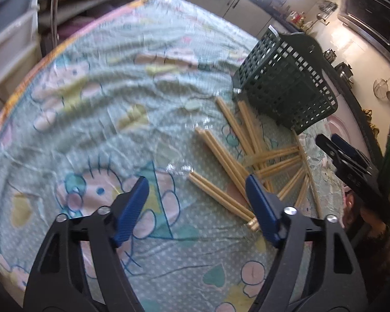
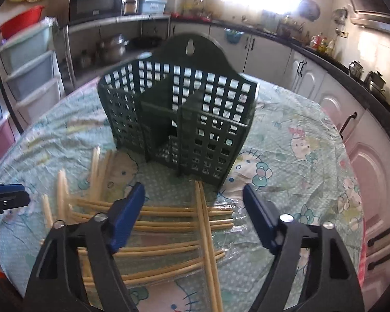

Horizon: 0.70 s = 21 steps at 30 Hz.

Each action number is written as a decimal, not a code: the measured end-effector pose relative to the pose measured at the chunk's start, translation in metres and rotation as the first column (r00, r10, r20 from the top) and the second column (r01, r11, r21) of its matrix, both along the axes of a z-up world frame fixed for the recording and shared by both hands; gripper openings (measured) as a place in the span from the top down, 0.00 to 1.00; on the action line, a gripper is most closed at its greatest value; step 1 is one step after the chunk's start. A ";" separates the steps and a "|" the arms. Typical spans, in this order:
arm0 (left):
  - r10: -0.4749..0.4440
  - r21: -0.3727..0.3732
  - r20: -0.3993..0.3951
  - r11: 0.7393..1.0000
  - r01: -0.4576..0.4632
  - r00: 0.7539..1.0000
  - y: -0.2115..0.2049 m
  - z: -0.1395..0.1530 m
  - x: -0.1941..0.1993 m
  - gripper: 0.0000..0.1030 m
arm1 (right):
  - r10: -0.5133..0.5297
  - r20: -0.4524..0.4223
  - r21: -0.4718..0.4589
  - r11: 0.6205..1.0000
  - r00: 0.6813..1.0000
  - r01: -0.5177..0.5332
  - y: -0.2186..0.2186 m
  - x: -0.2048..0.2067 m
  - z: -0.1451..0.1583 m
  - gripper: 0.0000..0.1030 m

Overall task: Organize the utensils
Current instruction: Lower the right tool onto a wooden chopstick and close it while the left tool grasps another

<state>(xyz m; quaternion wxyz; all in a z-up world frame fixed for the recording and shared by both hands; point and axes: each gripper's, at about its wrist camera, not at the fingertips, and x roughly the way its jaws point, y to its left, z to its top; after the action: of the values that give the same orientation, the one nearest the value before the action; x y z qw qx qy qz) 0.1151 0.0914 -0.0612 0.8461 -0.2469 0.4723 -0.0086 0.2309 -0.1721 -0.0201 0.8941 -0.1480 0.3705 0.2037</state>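
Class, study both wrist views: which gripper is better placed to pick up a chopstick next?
Probably right: the open right gripper hangs over the chopsticks facing the green holder; the left gripper sits at the pile's edge.

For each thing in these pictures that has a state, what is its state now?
Dark green plastic lattice basket: upright on the table, its compartments look empty.
Pale wooden chopsticks: loose, scattered and crossed on the cloth in front of the basket.
Left gripper: open, holding nothing.
Right gripper: open, above the chopsticks, holding nothing.
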 end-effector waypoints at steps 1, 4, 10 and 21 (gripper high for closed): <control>-0.001 -0.013 -0.010 1.000 0.001 1.000 0.001 -0.001 0.001 0.40 | 0.009 -0.023 -0.007 1.000 1.000 -0.009 0.002 0.005 -0.005 0.37; -0.009 -0.063 -0.038 0.998 0.006 0.999 0.000 -0.007 0.005 0.49 | -0.004 -0.066 -0.038 0.999 0.998 0.001 0.009 0.017 -0.015 0.45; 0.000 -0.140 -0.083 0.990 -0.012 0.997 0.004 -0.017 0.017 0.59 | -0.017 -0.139 -0.055 0.998 0.990 0.009 0.016 0.035 -0.031 0.53; 0.015 -0.183 -0.110 0.982 -0.036 0.994 0.016 -0.023 0.034 0.65 | -0.014 -0.200 -0.073 0.997 0.980 -0.001 0.018 0.053 -0.043 0.65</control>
<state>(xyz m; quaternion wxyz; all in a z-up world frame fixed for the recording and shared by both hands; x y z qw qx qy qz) 0.1494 0.1070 -0.0845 0.7927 -0.3305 0.5115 -0.0281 0.2841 -0.1539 -0.0629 0.8469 -0.1579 0.4662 0.2011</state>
